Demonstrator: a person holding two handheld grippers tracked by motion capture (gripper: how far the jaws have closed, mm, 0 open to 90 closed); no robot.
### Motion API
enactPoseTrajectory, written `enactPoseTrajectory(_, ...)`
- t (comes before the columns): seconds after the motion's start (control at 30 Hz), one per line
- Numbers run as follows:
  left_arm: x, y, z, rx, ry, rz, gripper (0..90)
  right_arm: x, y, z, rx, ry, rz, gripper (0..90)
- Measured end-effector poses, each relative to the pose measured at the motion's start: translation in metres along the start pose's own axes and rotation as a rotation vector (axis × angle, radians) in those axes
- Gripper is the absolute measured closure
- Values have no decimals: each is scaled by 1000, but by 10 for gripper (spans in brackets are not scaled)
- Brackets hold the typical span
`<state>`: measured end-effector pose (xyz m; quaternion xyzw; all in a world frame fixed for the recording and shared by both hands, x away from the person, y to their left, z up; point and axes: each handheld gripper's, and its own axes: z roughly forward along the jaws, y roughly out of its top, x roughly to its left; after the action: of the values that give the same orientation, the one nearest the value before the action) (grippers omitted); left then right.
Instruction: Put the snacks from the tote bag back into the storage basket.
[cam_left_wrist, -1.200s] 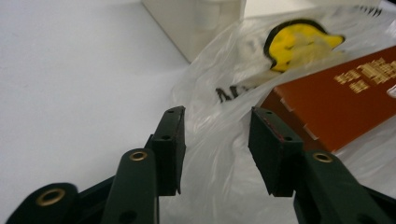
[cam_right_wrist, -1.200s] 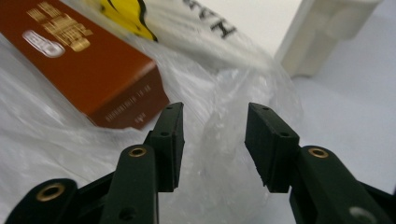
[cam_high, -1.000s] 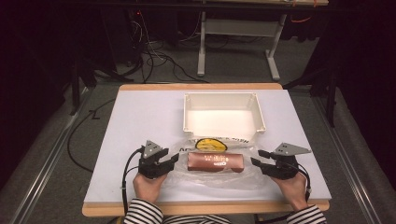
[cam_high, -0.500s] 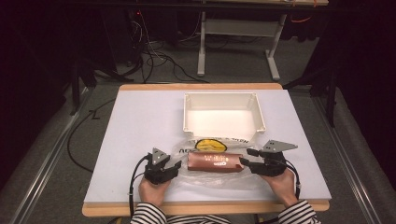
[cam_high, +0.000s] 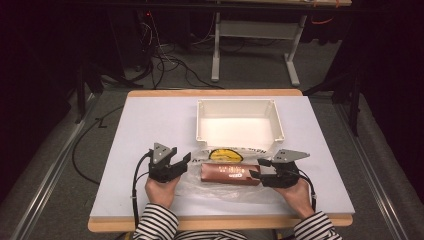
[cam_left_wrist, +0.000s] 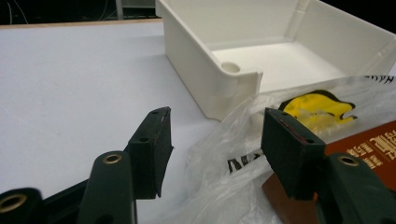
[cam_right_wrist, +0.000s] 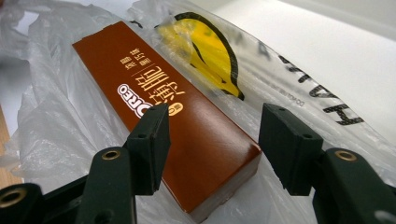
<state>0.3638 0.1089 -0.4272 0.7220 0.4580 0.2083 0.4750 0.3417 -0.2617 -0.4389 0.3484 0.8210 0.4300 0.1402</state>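
Box (cam_high: 230, 173), brown, lies on a clear bag (cam_high: 220, 187) near the table's (cam_high: 150, 120) front edge, before a white bin (cam_high: 239, 125). Left claw (cam_high: 181, 162) and right claw (cam_high: 256, 172), both apart and just opening, flank it; best grip the ends squarely, avoiding loose plastic.

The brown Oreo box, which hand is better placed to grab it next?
Probably the right gripper: its open jaws straddle the Oreo box end, while the left gripper faces mostly plastic bag.

Hand-held gripper (cam_left_wrist: 212, 144) jaws gape over clear bag (cam_left_wrist: 233, 158) beside white bin (cam_left_wrist: 201, 79).
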Motion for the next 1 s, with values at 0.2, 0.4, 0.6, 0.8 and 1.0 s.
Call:
enactPoseTrajectory(0.2,4,8,3,45,-6,18,406,1,2,4,8,19,-7,432)
enactPoseTrajectory(0.4,10,-9,25,78,-19,9,393,4,5,9,23,39,-28,421)
enactPoseTrajectory(0.6,15,-23,32,47,-14,-17,394,7,8,14,30,52,-52,407)
enactPoseTrajectory(0.8,20,-32,35,47,-13,-21,395,11,13,21,49,73,-95,393)
enactPoseTrajectory(1.0,19,-39,40,66,-11,-20,393,15,18,24,72,87,-118,376)
